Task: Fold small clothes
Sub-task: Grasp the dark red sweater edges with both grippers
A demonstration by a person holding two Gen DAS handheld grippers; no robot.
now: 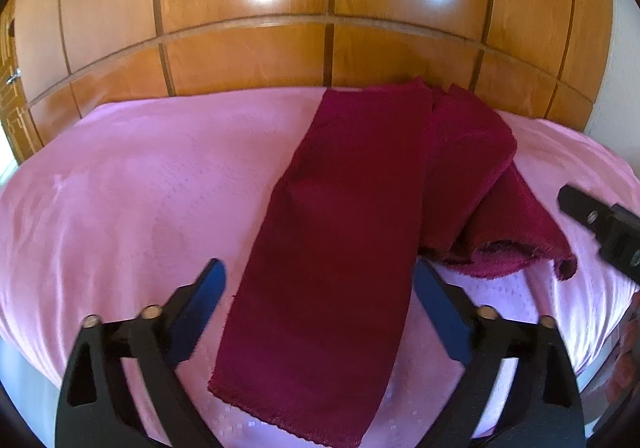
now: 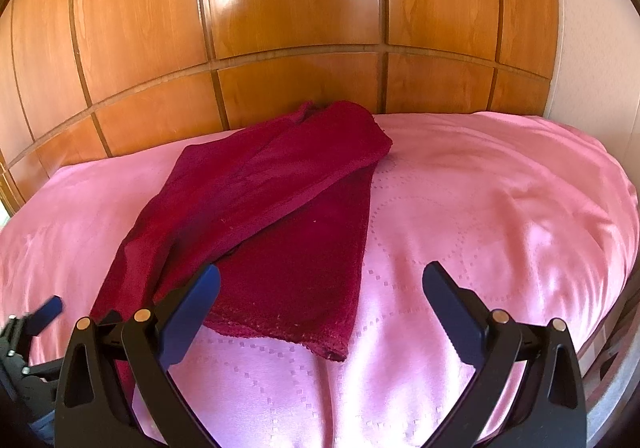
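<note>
Nearest of all, the left gripper point(image 1: 320, 288) hovers low over the near end of a dark red cloth point(image 1: 344, 232), its jaws spread wide with one blue pad on each side of the strip and nothing held. That cloth lies on a bed under a pink cover point(image 1: 120, 184), running from close by the front edge back toward the far edge. Its left part is a long, flat, smooth band with a straight near hem. Its right part is looser: a fold lies over it at an angle, and a rumpled corner sticks out to the right with a frayed-looking edge. From the right wrist view the cloth point(image 2: 288, 248) shows a flat lower layer with a diagonal flap laid across it, bunched at the far end.

To the right of the cloth the right gripper point(image 2: 320, 304) hangs over bare pink cover point(image 2: 480, 208), jaws wide apart and empty, its left finger just over the cloth's near right part. In the left view it shows as a black finger point(image 1: 600, 224) at the right border, apart from the cloth's loose corner.

Plenty of open cover lies on both sides of the cloth, more so to the left. Behind the bed stands a glossy wooden panelled wall point(image 1: 328, 8), close against the cloth's far end.
</note>
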